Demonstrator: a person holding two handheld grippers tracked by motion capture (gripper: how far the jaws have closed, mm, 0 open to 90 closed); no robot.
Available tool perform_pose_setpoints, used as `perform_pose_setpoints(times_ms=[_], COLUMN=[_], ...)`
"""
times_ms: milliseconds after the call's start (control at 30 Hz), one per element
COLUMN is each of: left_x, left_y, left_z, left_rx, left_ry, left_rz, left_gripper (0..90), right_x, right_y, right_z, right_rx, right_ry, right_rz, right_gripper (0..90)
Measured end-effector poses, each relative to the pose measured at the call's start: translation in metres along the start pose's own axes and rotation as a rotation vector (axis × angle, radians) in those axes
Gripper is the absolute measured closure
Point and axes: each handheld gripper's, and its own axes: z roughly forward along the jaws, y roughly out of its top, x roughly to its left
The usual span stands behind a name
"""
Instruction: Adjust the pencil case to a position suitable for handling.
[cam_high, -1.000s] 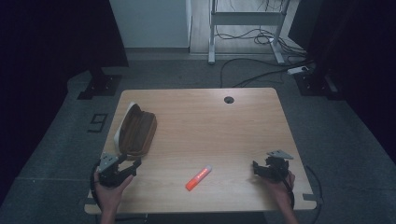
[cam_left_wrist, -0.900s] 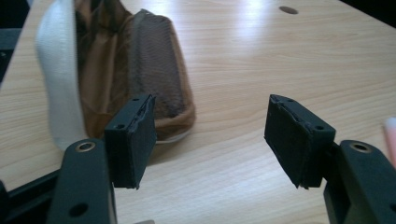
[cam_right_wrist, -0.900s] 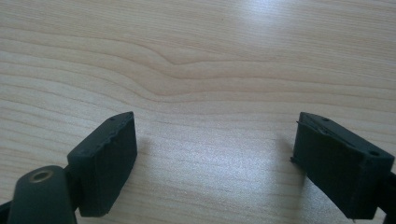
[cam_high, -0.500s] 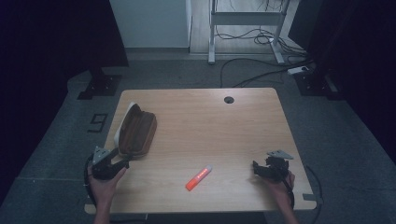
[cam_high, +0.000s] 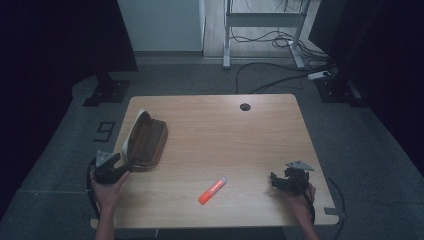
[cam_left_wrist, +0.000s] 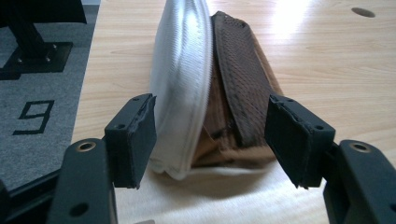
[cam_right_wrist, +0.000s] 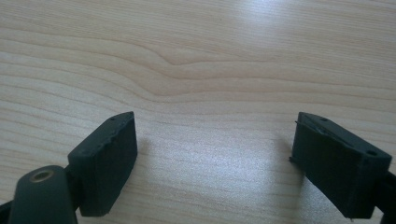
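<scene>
Left gripper (cam_left_wrist: 210, 140) spread wide, near end of the open glasses case (cam_left_wrist: 210, 84) between its jaws (pads not touching it). Case sits at table (cam_high: 225, 130) left edge. Right gripper (cam_right_wrist: 215, 158) released over bare wood, orange marker (cam_high: 212, 190) mid-front.

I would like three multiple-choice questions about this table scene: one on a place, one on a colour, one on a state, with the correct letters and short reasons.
1. Where does the open case lie?
A. at the table's left side
B. at the far right corner
C. on the floor

2. What colour is the marker?
A. blue
B. orange-red
C. green

3. How do the left tongs stand?
A. shut on the marker
B. shut on nothing
C. open, one jaw at each side of the case's near end

Answers:
1 A, the high view shows it by the left edge.
2 B, its body is orange-red with a pale end.
3 C, the left gripper view shows both jaws spread around the case.
</scene>
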Motion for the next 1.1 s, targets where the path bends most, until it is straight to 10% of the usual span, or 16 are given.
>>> perform_pose_setpoints(times_ms=[700,1100], left_x=[0.017,0.020], left_y=[0.004,0.002], left_z=[0.042,0.049], left_rx=[0.059,0.086], left_ry=[0.020,0.113], left_rz=[-0.024,-0.054], left_gripper=[38.1,77.1], right_x=[0.000,0.000], right_y=[0.000,0.000], right_z=[0.000,0.000], right_rx=[0.000,-0.001], right_ry=[0.000,-0.001], right_rz=[0.001,0.001], right_gripper=[13.8,13.9])
